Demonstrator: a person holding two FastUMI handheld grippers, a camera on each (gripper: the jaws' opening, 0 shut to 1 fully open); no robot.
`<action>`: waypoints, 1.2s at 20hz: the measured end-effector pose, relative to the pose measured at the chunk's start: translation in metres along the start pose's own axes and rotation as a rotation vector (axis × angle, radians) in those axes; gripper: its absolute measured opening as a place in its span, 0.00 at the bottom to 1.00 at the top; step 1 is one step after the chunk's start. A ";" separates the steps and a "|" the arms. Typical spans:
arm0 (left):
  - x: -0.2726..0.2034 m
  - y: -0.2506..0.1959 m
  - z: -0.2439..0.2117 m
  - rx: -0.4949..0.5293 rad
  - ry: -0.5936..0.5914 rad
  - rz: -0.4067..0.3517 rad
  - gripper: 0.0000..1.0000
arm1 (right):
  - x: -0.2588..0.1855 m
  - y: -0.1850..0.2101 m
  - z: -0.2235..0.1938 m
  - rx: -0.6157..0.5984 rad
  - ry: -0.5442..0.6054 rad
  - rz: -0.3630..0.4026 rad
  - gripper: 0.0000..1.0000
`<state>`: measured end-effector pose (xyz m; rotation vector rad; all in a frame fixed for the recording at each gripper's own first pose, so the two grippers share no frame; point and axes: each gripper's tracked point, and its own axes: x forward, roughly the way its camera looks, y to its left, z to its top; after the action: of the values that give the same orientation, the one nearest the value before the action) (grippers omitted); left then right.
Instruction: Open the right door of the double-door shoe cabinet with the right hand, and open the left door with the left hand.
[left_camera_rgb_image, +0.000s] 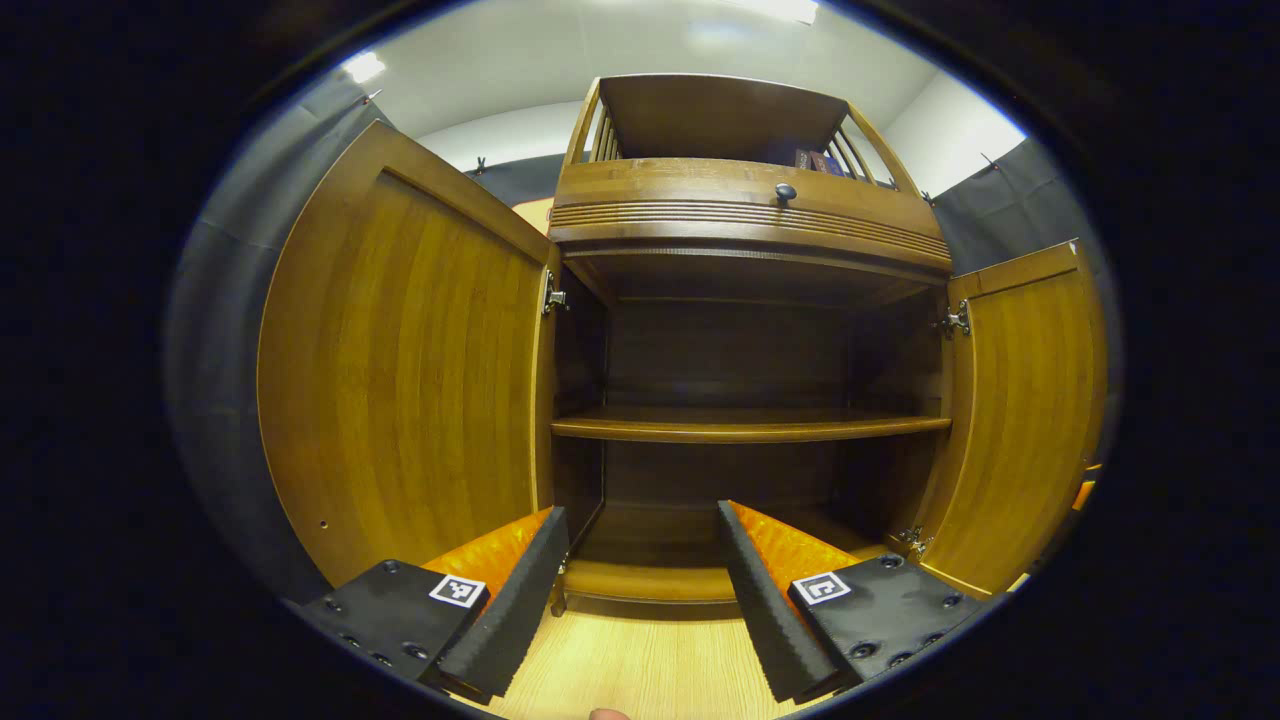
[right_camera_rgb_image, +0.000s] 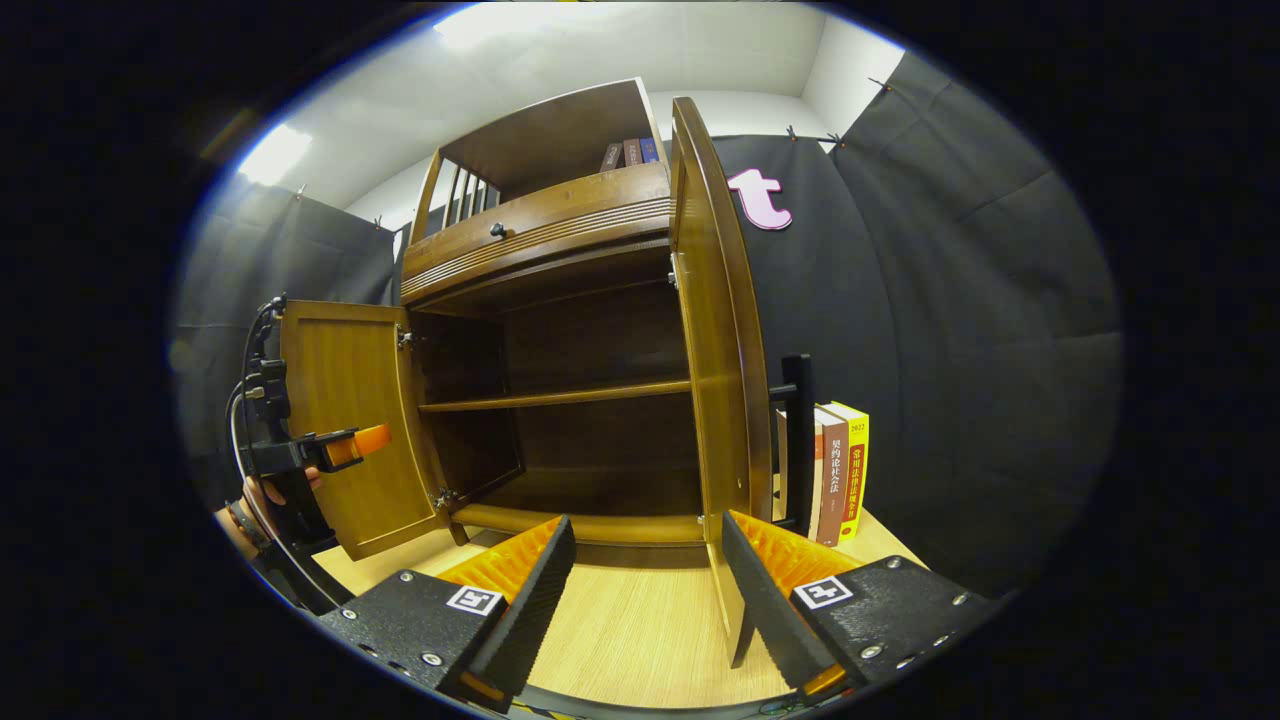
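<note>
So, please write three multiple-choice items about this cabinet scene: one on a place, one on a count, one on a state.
1. Where do the upright books with yellow and red spines stand?
A. on the inner shelf
B. on the light wooden table, beside the right door
C. on the floor

2. How many wooden shelf boards divide the inside of the brown wooden shoe cabinet?
A. one
B. two
C. three

3. What is the state of the two doors?
A. both shut
B. one open
C. both open

Answers:
1 B, they stand on the table just past the right door.
2 A, a single board crosses the interior.
3 C, the left door and the right door are swung out, and both hand-held grippers are open.
</note>
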<state>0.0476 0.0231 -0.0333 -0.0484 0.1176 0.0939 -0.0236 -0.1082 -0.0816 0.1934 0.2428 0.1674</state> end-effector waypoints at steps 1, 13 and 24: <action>-0.002 0.000 -0.001 0.002 0.000 0.000 0.95 | 0.000 0.000 0.000 0.003 0.000 -0.001 0.90; -0.003 -0.012 0.000 0.067 -0.018 -0.048 0.95 | 0.004 0.003 -0.001 -0.006 0.006 -0.005 0.90; -0.007 -0.014 -0.004 0.058 -0.012 -0.053 0.95 | 0.004 0.004 -0.003 -0.003 0.011 -0.012 0.91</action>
<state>0.0414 0.0079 -0.0355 0.0067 0.1072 0.0381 -0.0207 -0.1034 -0.0849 0.1875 0.2548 0.1566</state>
